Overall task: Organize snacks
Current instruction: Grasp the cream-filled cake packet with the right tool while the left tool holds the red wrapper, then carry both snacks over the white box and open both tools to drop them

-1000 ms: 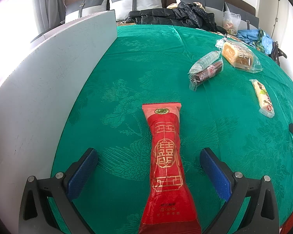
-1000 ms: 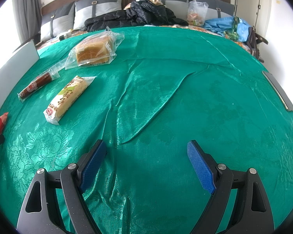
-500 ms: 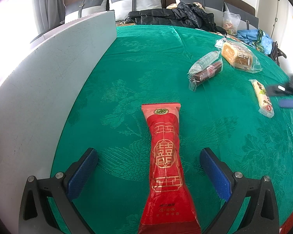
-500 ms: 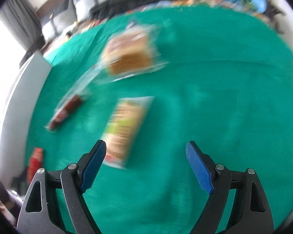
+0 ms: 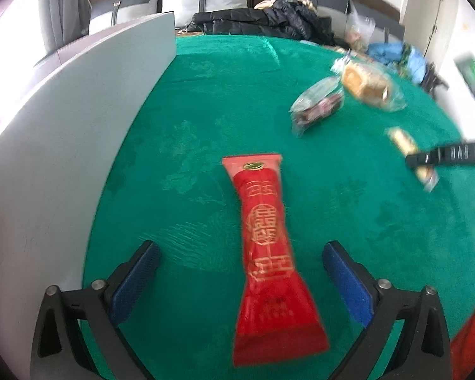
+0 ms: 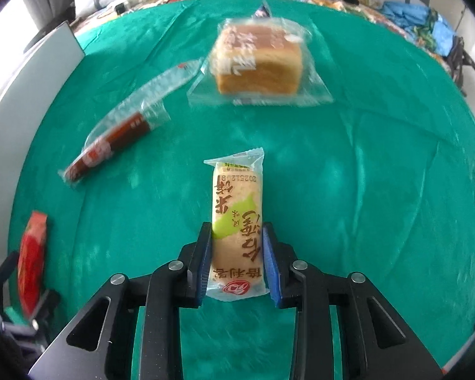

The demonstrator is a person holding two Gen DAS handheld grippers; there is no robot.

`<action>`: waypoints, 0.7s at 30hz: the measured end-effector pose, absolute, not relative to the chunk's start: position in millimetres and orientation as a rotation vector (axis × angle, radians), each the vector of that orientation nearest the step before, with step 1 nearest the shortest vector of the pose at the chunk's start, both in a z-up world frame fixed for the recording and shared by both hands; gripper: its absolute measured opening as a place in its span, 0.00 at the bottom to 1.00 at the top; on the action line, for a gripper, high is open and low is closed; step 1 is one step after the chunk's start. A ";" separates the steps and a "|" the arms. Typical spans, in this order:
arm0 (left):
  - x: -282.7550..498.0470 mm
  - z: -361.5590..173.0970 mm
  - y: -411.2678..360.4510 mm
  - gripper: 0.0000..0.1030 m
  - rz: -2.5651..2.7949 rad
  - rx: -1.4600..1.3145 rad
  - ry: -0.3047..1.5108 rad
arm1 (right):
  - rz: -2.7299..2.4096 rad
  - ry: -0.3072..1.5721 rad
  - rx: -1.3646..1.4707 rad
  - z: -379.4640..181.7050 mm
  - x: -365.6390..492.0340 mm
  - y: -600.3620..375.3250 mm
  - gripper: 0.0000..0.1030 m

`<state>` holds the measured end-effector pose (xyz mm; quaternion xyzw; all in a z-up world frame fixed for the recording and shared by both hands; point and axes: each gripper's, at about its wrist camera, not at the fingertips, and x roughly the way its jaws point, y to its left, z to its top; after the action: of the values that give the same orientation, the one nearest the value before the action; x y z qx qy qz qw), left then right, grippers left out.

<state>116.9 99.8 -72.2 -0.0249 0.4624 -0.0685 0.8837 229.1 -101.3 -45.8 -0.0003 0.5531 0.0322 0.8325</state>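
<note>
My right gripper (image 6: pixel 237 256) is shut on the near end of a rice cracker packet (image 6: pixel 236 215), cream and green, lying on the green tablecloth. The packet also shows at the right in the left wrist view (image 5: pixel 408 148), with the right gripper (image 5: pixel 446 155) over it. My left gripper (image 5: pixel 240 272) is open, its fingers either side of a long red snack packet (image 5: pixel 266 243) that lies flat on the cloth. The red packet also shows at the far left in the right wrist view (image 6: pixel 31 253).
A wrapped loaf of bread (image 6: pixel 258 60) and a clear bag with a dark sausage snack (image 6: pixel 123 129) lie beyond the cracker. A grey board (image 5: pixel 63 145) stands along the table's left edge. Dark clothes (image 5: pixel 262 19) and bags lie behind the table.
My right gripper has swung left across the table, reached the rice cracker packet and shut on it. The left gripper has shifted only slightly and stays open over the red packet.
</note>
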 end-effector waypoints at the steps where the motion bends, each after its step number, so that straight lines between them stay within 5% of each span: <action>1: 117.5 -69.9 100.4 0.87 -0.152 -0.063 0.964 | 0.081 1.176 0.017 -44.5 223.2 -105.7 0.30; 5: 118.9 -69.9 97.1 0.65 -0.141 -0.020 0.966 | 0.145 1.173 0.107 -41.4 190.4 -121.5 0.30; 7: 118.7 -69.2 96.8 0.25 -0.116 0.011 0.951 | 0.177 1.168 0.152 -40.4 174.4 -125.3 0.30; 9: 120.6 -68.8 101.7 0.18 -0.139 -0.029 0.950 | 0.199 1.154 0.190 -39.8 158.9 -127.1 0.30; 21: 95.2 -0.9 132.1 0.15 -0.288 -0.406 0.832 | 0.311 1.066 0.191 6.2 162.3 -88.7 0.30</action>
<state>95.2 132.1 -0.9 -0.1953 0.4001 -0.1384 0.8847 162.3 -88.7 6.2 0.0904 0.5051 0.1473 0.8456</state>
